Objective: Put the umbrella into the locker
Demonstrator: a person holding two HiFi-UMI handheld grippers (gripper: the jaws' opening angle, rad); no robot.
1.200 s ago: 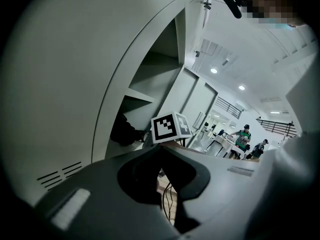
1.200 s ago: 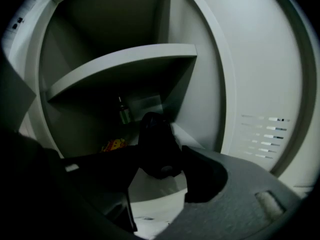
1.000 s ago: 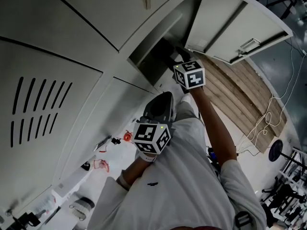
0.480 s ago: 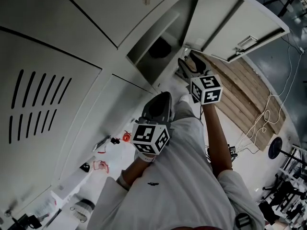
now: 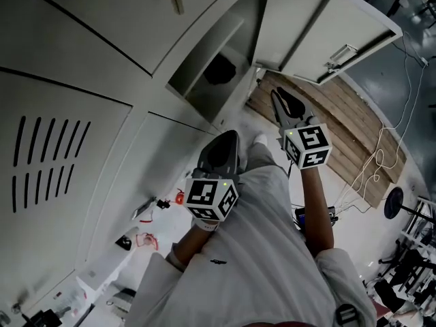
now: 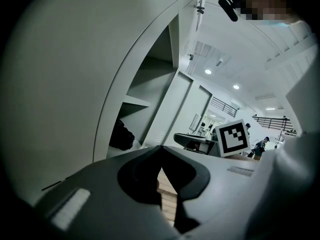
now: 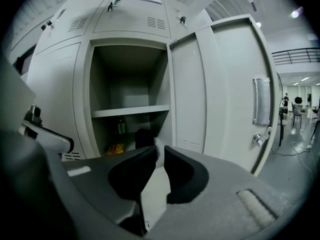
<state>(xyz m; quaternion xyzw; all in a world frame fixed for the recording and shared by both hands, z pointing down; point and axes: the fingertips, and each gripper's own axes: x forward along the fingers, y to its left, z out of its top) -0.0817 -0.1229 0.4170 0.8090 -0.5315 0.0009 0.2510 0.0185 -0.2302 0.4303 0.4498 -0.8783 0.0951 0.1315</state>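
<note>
right gripper [image 7: 159, 150], jaws just closing to a slit, holds nothing; left gripper [image 6: 161, 149] shut.

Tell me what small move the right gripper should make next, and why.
Probably move the right gripper to the locker door and start pushing it shut. The umbrella already lies inside, below the shelf. The gripper's jaws have just been closing with nothing between them, and the door stands wide open.
</note>
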